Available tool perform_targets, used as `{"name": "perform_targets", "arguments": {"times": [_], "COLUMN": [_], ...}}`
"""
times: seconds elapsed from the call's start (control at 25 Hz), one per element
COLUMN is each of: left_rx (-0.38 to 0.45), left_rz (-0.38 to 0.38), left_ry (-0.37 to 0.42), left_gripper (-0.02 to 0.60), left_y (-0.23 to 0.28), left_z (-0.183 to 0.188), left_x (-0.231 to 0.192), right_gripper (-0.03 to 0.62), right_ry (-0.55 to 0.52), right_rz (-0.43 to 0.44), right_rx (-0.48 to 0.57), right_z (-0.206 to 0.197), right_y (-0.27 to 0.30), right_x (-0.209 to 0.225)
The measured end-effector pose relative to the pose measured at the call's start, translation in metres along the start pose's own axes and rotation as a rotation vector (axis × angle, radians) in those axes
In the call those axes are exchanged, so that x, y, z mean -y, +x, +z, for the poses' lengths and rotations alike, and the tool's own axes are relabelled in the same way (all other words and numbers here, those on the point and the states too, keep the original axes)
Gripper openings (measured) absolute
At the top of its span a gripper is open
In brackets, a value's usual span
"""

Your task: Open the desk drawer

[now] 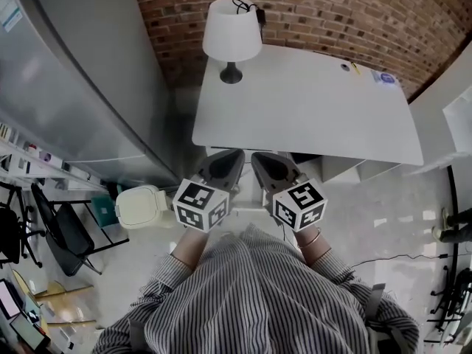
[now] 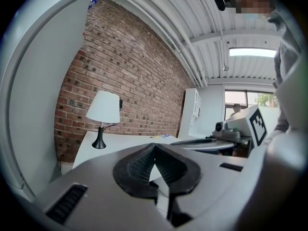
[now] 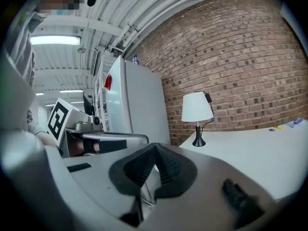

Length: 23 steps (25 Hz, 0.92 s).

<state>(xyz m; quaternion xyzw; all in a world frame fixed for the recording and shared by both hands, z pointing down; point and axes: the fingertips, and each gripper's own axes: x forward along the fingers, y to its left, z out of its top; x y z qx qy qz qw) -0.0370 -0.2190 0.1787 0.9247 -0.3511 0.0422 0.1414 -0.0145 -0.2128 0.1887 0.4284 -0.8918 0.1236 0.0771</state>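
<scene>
Before the white bench [image 1: 310, 102], you held the left gripper [image 1: 230, 157] and right gripper [image 1: 262, 159] side by side, each pressed together, empty; the drawer [image 1: 247, 153] sat under the front edge, largely hidden.

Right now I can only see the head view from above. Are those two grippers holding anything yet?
Observer: No. The left gripper has its jaws closed together, with nothing between them.
Visitor: And the other one?
Observer: The right gripper is shut and empty as well.
</scene>
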Motion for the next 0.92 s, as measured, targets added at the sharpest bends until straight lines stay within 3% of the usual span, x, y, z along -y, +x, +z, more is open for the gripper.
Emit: {"name": "perform_targets", "arguments": {"times": [0.52,0.92], "left_rx": [-0.024,-0.047], "left_rz": [-0.016,-0.013], "left_ry": [-0.014,-0.071], "left_gripper": [0.012,0.012], "left_y": [-0.015,-0.025], "left_z": [-0.011,-0.029], "left_x": [0.019,0.025], "right_gripper": [0.015,0.016], "right_ry": [0.035,0.044], "right_rz": [-0.038,-0.044], "right_rx": [-0.009,-0.038], "right_z": [-0.009,-0.023], "right_y": [-0.019,-0.034], "right_x": [-0.010,-0.020]}}
